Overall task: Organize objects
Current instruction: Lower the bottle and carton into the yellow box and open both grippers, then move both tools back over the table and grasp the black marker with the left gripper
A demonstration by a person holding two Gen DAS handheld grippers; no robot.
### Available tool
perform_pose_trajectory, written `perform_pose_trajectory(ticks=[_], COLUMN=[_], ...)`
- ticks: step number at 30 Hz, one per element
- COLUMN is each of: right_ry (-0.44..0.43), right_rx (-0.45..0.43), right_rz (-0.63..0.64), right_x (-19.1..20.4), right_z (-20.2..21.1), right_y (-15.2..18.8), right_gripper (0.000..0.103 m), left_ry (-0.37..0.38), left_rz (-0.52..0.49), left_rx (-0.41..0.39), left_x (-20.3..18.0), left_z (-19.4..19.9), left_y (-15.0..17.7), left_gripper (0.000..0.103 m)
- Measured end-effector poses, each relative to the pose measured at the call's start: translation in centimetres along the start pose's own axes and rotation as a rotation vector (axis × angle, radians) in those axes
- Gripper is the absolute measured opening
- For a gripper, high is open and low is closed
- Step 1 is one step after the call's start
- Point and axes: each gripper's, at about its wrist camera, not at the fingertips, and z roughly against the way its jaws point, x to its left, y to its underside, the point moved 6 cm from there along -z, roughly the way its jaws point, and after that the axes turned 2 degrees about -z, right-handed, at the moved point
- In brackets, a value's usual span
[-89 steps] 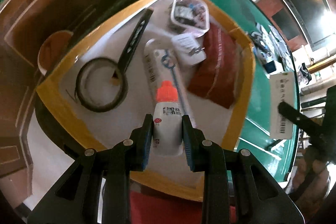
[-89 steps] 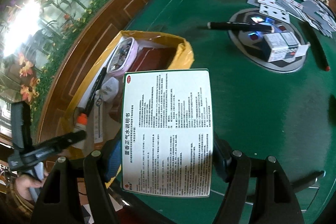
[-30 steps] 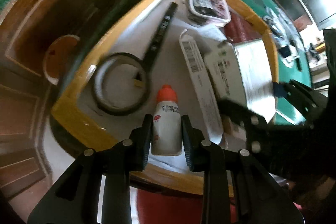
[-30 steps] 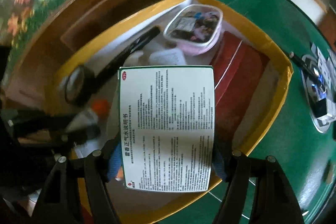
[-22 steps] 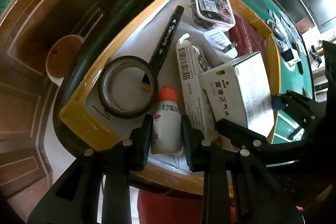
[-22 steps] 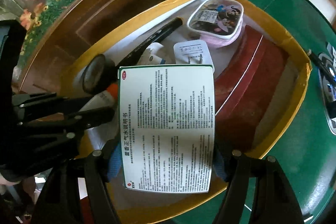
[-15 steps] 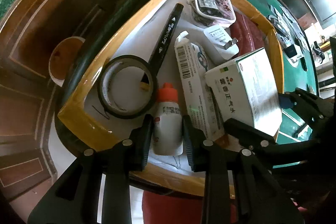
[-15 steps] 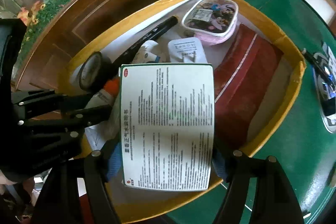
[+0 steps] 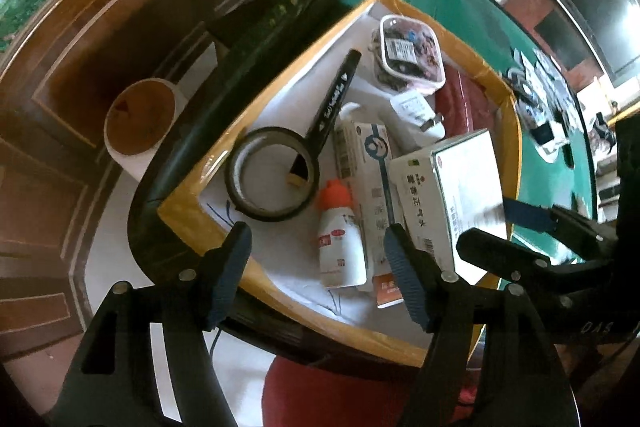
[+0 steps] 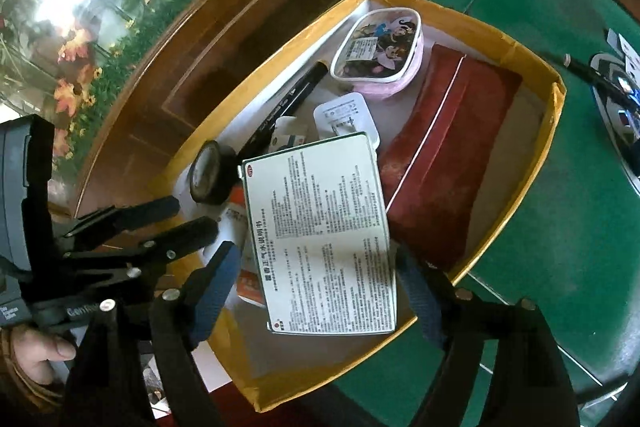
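A yellow-edged cardboard box point(image 9: 508, 95) point(image 10: 558, 95) stands on the green table. My left gripper point(image 9: 316, 259) is open just above the box's near end. A white bottle with an orange cap point(image 9: 339, 239) lies in the box between and beyond its fingers. My right gripper point(image 10: 320, 275) is open. A white medicine box point(image 10: 320, 243) point(image 9: 448, 195) lies in the box between its spread fingers, apart from both pads.
The box also holds a black tape roll point(image 9: 274, 175), a black marker point(image 9: 332, 103), a long white carton point(image 9: 370, 187), a white charger point(image 10: 346, 115), a pink lidded case point(image 10: 380, 47) and a dark red box point(image 10: 448, 155). Playing cards point(image 9: 540, 103) lie on the green table.
Both grippers have opened. The bottle left my left gripper and lies in the box. The medicine box left my right gripper and rests tilted in the box. Both grippers have pulled back a little.
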Motion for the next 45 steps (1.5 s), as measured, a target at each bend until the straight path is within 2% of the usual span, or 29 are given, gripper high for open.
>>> perform_pose_trajectory(ticks=[5, 10, 16, 19, 23, 28, 33, 38, 39, 41, 45], right_ry=[-0.048, -0.078, -0.035, 0.006, 0.067, 0.159, 0.231, 0.274, 0.280, 0.292, 0.301], right_rx=[-0.047, -0.133, -0.198, -0.220, -0.264, -0.348, -0.403, -0.434, -0.438, -0.445, -0.459], right_rz=[-0.019, -0.058, -0.190, -0.278, -0.394, -0.560, -0.699, -0.766, -0.771, -0.775, -0.794], right_x=[1.3, -0.2, -5.6, -9.4, -14.5, -21.6, -27.1, -29.8, -30.1, -30.5, -31.3], right_z=[0.1, 2.5, 5.2, 6.5, 9.2, 13.9, 17.7, 20.3, 20.7, 21.5, 22.6], right_y=[-1.1, -1.2, 0.4, 2.4, 5.5, 10.2, 13.9, 16.3, 16.7, 17.6, 19.2], right_gripper=[0.082, 0.087, 0.088, 0.088, 0.088, 0.088, 0.088, 0.088, 0.088, 0.088, 0.088], left_ry=[0.001, 0.016, 0.063, 0.097, 0.147, 0.224, 0.322, 0.371, 0.367, 0.346, 0.301], left_rz=[0.008, -0.009, -0.088, -0.147, -0.234, -0.374, -0.647, -0.877, -0.899, -0.927, -0.942], left_rx=[-0.022, -0.054, -0.083, -0.083, -0.058, 0.018, 0.148, 0.198, 0.198, 0.205, 0.196], left_x=[-0.2, -2.0, -6.3, -9.2, -13.8, -20.8, -30.2, -37.6, -38.3, -39.8, -41.2], left_z=[0.6, 1.4, 2.3, 2.4, 1.8, 0.1, -3.0, -5.8, -6.3, -7.7, -9.6], left_y=[-0.5, -1.3, -2.5, -2.8, -2.6, 0.0, 5.7, 9.9, 10.3, 10.8, 11.3], left_gripper=[0.071, 0.071, 0.073, 0.077, 0.077, 0.077, 0.077, 0.076, 0.075, 0.054, 0.050])
